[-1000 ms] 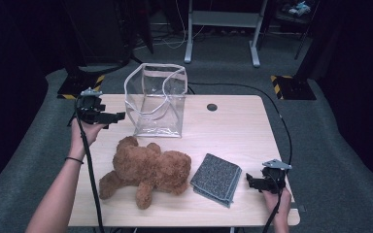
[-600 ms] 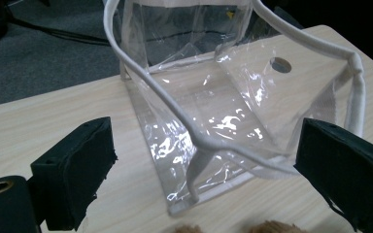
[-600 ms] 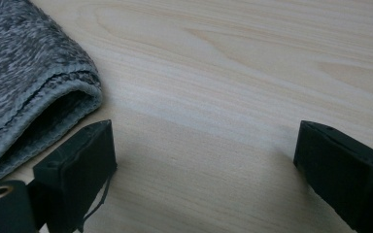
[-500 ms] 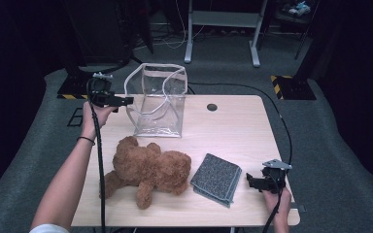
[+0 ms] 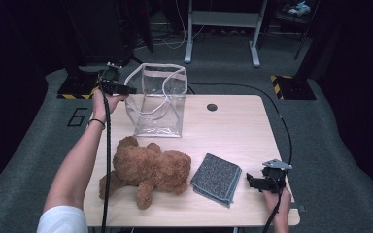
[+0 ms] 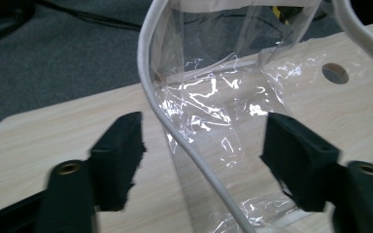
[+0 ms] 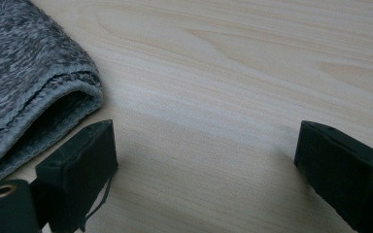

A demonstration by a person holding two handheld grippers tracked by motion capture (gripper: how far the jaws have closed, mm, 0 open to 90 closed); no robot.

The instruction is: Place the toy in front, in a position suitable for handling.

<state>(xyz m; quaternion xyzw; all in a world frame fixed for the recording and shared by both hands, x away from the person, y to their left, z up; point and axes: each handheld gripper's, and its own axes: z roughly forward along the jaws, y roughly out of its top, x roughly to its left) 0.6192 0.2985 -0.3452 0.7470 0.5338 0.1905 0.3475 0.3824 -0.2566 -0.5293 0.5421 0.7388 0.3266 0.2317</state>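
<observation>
Left hand-held gripper [image 6: 201, 160] closing astride clear bag [image 5: 158, 99] rim, not yet pinching. Right hand-held gripper [image 7: 204, 170] spread beside grey cloth [image 5: 217, 177]. Teddy bear [image 5: 148, 167] mid-counter [image 5: 233, 126].

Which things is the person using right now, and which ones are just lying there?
In use:
- left claw, open, jaws just been closing around the bag's white rim
- clear plastic bag with white trim

Just lying there:
- brown furry teddy bear
- folded grey towel
- right claw, open over the wooden table
</observation>
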